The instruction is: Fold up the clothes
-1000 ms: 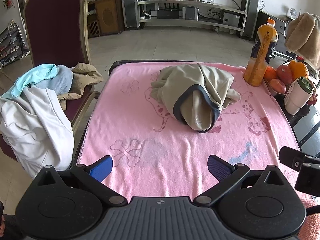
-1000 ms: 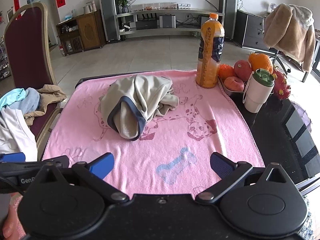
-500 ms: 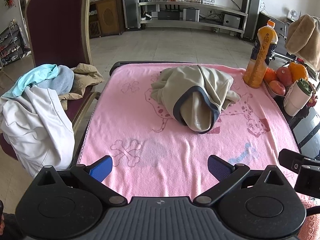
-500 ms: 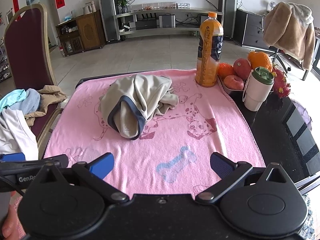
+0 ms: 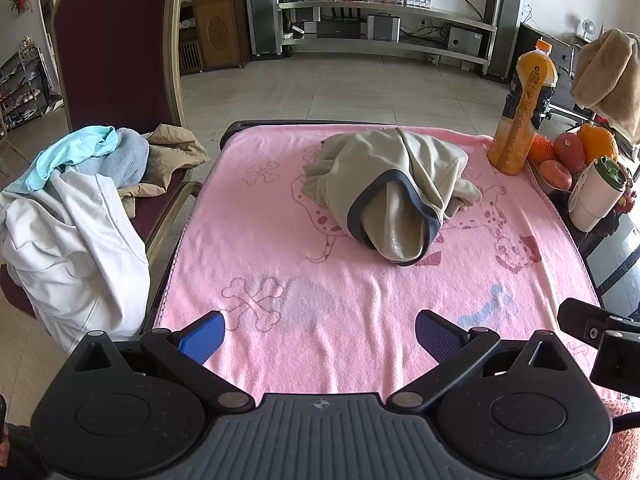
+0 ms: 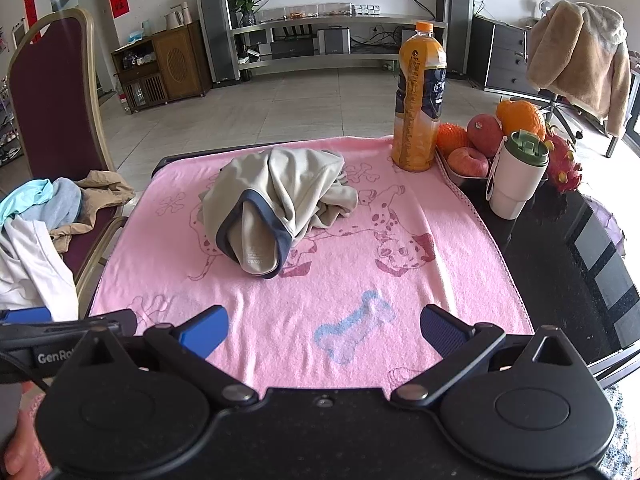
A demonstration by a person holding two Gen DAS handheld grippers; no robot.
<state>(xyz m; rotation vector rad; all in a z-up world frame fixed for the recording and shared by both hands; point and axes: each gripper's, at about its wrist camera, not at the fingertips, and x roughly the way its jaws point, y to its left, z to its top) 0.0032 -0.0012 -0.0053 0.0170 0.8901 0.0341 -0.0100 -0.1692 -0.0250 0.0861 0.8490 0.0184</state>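
Left wrist view: left claw (image 5: 318, 332) released, fingers wide apart w/ nothing between, above the near edge of the pink towel (image 5: 280, 240) covering the counter; crumpled beige garment w/ navy trim (image 5: 384, 192) sits bunched on the towel's far-middle, well apart from the claw, w/ a clothes pile (image 5: 76, 200) on the chair left of the towel. Right wrist view: right claw (image 6: 324, 330) also released and empty over the towel's near edge, same garment (image 6: 276, 196) mid-towel, orange juice bottle (image 6: 418, 96) upright at the towel's far right corner, fruit tray (image 6: 460, 174) & white tumbler (image 6: 516, 176) just right of the towel.
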